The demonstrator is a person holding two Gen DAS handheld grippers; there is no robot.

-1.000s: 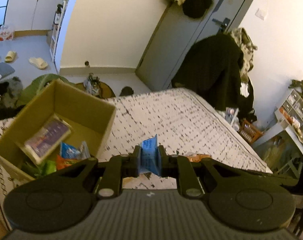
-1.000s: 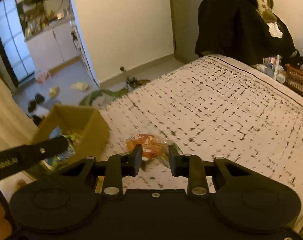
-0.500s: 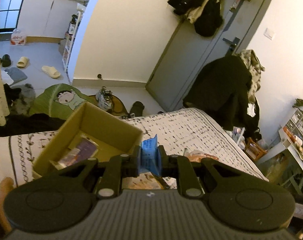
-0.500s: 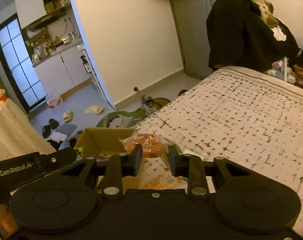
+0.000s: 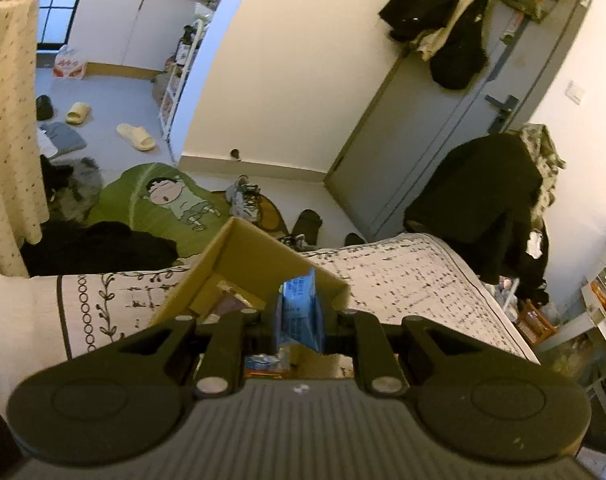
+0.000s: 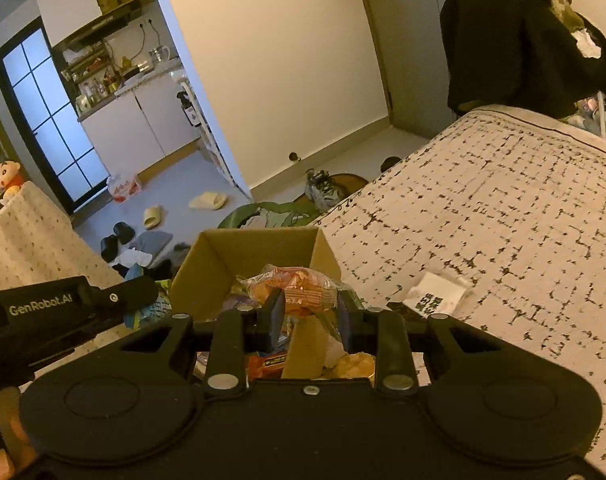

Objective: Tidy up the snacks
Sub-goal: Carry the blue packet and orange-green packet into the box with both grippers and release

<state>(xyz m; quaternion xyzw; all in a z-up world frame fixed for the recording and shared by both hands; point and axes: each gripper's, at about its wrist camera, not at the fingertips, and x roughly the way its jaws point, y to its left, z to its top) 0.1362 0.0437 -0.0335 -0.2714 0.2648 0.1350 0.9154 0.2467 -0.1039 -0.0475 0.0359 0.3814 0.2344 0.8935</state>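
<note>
An open cardboard box point(image 5: 259, 258) stands on the patterned bedspread point(image 5: 403, 280) and holds several snack packets. My left gripper point(image 5: 298, 320) is shut on a small blue snack packet point(image 5: 299, 308), held upright over the box. In the right wrist view my right gripper point(image 6: 309, 312) is shut on an orange snack bag in clear wrap point(image 6: 299, 286), above the same box point(image 6: 239, 248). The left gripper's body point(image 6: 63, 312) shows at the left edge of that view.
A white paper slip with black print point(image 6: 437, 294) lies on the bedspread point(image 6: 503, 220) right of the box. Beyond the bed's edge the floor has a green cartoon mat point(image 5: 159, 200), shoes and slippers. A dark coat point(image 5: 475, 200) hangs over a chair.
Both grippers have travelled with their packets from over the bedspread to over the box. The box now sits directly under the fingers in both views.
</note>
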